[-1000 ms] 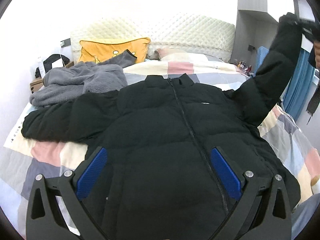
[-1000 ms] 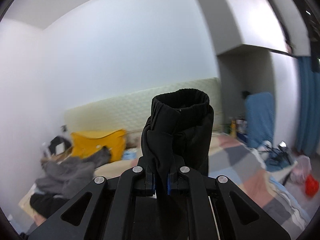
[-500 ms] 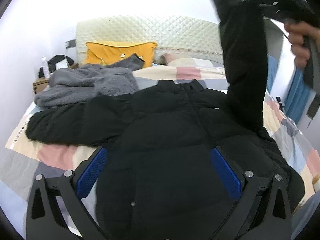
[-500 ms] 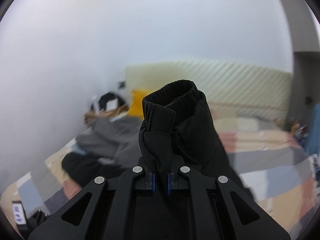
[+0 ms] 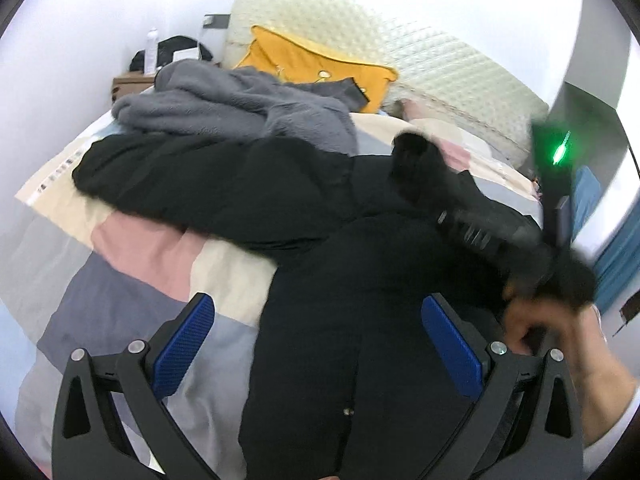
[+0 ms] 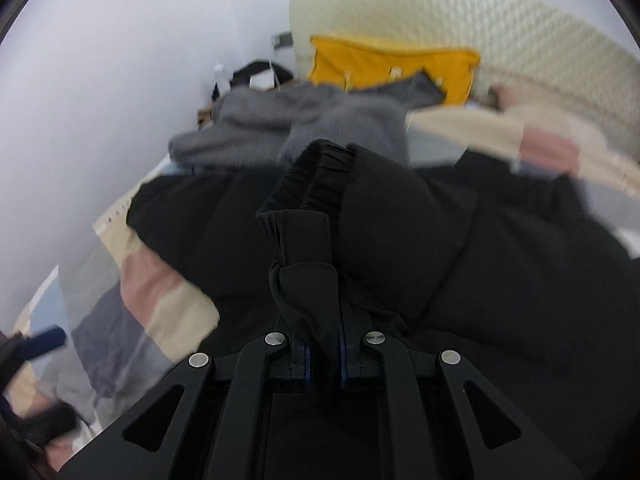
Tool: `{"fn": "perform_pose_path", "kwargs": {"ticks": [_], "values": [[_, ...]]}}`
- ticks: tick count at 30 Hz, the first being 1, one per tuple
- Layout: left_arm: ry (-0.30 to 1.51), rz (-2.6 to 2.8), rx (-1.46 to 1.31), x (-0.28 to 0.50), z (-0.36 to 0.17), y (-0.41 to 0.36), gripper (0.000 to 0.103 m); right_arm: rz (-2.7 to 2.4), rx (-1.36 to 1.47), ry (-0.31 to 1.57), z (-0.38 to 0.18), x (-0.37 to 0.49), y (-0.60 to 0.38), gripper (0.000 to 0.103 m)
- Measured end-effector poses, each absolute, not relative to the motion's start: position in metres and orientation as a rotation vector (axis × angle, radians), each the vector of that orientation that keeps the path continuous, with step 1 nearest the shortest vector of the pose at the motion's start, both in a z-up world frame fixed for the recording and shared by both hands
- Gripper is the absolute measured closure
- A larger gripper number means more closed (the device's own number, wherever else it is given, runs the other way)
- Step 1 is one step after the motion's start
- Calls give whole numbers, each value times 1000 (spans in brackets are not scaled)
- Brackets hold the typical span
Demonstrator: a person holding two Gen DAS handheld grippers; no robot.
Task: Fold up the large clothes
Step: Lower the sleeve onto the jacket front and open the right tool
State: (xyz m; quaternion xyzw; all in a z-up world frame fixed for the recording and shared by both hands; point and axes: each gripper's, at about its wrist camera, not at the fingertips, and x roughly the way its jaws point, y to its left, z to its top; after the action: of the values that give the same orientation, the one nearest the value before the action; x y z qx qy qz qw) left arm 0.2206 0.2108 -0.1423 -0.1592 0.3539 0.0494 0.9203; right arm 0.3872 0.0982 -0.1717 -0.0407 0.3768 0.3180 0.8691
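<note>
A black puffer jacket point(image 5: 352, 288) lies front up on the bed, one sleeve point(image 5: 192, 180) stretched out to the left. My left gripper point(image 5: 320, 344) is open and empty, hovering above the jacket's lower left side. My right gripper point(image 6: 323, 354) is shut on the cuff of the other sleeve point(image 6: 320, 184) and holds it low over the jacket's chest. In the left wrist view that sleeve point(image 5: 424, 164) and the right gripper point(image 5: 472, 232) cross the jacket's upper right.
A grey fleece garment point(image 5: 240, 108) is piled beyond the jacket, with a yellow pillow point(image 5: 312, 64) and quilted headboard point(image 5: 420, 52) behind. The bed has a patchwork cover point(image 5: 152, 248). A nightstand point(image 5: 132, 84) stands at the far left.
My right gripper has swung the sleeve from high at the right down and leftward across the jacket's chest. My left gripper has shifted left and stays open.
</note>
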Motion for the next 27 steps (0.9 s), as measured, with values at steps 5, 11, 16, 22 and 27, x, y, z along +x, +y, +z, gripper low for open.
{"fn": "perform_pose_path", "kwargs": {"ticks": [5,11,16,22,27], "values": [[735,116,-341,222,-148,215,0,649,-80,858,-211,395,103,94],[736,97,-329,224,-149,206,0,678,-89,825,-183,383,99,52],[729,92,-276,224,-146,193,0,724,-48,741,-144,366,83,24],[721,77,-231,223,-143,176,0,668,-33,645,-106,354,29,24],[705,38,-207,225,-140,155,0,553,-8,587,-92,348,-41,24]]}}
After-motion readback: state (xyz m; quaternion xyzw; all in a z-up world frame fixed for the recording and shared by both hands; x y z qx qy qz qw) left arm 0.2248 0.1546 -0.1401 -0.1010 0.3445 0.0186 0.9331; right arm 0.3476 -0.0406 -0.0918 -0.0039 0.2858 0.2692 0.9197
